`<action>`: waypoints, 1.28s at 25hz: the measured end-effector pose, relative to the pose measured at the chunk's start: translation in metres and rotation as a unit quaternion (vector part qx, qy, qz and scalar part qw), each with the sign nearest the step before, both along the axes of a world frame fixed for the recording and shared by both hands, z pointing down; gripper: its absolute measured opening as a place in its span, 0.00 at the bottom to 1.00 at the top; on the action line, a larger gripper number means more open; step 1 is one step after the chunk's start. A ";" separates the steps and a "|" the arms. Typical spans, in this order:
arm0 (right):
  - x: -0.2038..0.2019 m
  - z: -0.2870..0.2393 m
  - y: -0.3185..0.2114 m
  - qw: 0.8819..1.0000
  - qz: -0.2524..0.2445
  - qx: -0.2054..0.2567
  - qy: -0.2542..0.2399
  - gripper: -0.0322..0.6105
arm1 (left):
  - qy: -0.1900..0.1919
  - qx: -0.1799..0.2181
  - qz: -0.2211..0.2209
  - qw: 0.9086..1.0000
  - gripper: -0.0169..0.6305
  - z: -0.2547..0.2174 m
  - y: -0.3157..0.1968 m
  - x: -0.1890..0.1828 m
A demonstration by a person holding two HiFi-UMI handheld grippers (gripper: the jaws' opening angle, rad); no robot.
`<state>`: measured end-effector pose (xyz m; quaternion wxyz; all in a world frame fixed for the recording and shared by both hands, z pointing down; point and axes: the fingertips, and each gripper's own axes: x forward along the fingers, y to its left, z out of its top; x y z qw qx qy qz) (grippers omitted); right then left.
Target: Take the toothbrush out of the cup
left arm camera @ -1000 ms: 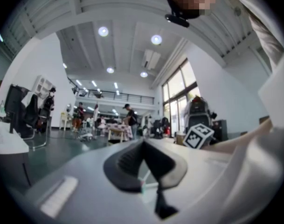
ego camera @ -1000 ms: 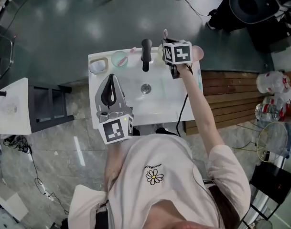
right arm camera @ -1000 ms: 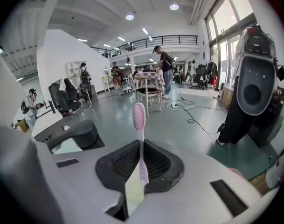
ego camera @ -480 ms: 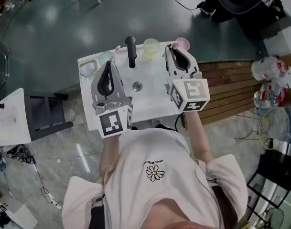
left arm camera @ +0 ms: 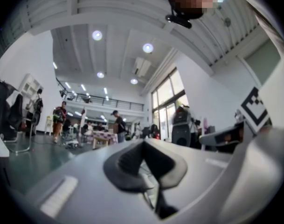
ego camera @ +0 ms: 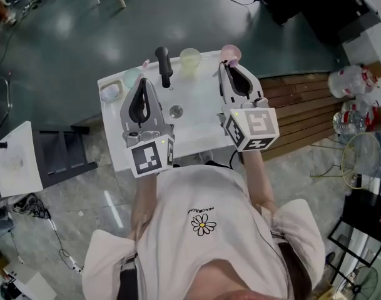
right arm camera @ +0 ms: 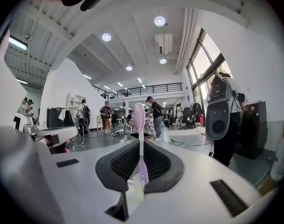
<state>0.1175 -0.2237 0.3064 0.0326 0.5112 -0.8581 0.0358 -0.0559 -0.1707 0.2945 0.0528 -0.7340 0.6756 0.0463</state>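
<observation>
A second ago the right gripper [ego camera: 224, 67] was stretched out to the round pink plastic cup [ego camera: 231, 53] in the far corner of the white washstand top [ego camera: 203, 130]. It has since come up and back toward the person, so its tips now hang at the cup's 6 o'clock, near it but clear of the rim. The right gripper view shows why: the slim pink toothbrush with a pale yellow lower handle [right arm camera: 141, 155] stands upright between the jaws, bristle head at 12 o'clock, with the pads pinching its handle. So the brush is out of the cup and in the air — the core of the task looks done. What remains is probably setting it down somewhere. The head view is too coarse to show the brush itself.

The left gripper [ego camera: 144, 83] has drifted only slightly and hovers at the 9 o'clock side of the round metal drain [ego camera: 176, 111]. Its jaws are together with nothing in them.

As for writing, both marker cubes carry only black-and-white square patterns. The person's pale shirt has a daisy print with a short line of lettering above it — too small to read. No brand shows on the cups.
</observation>
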 end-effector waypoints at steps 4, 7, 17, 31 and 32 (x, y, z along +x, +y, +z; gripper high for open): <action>0.023 0.024 -0.018 0.998 0.014 -0.045 0.051 0.09 | 0.002 -0.008 -0.009 1.000 0.04 0.006 0.001 -0.006; 0.053 0.078 -0.025 0.985 0.019 -0.147 0.088 0.09 | 0.006 -0.014 -0.015 1.000 0.04 0.009 0.004 -0.009; 0.108 0.244 -0.010 0.912 0.050 -0.385 0.129 0.09 | 0.016 -0.039 -0.014 0.999 0.04 0.028 0.003 -0.009; 0.120 0.303 -0.036 0.883 0.097 -0.437 0.143 0.09 | 0.019 -0.063 -0.020 0.998 0.04 0.045 0.002 -0.008; 0.120 0.302 -0.036 0.884 0.099 -0.433 0.146 0.09 | 0.019 -0.064 -0.021 0.998 0.04 0.046 0.002 -0.009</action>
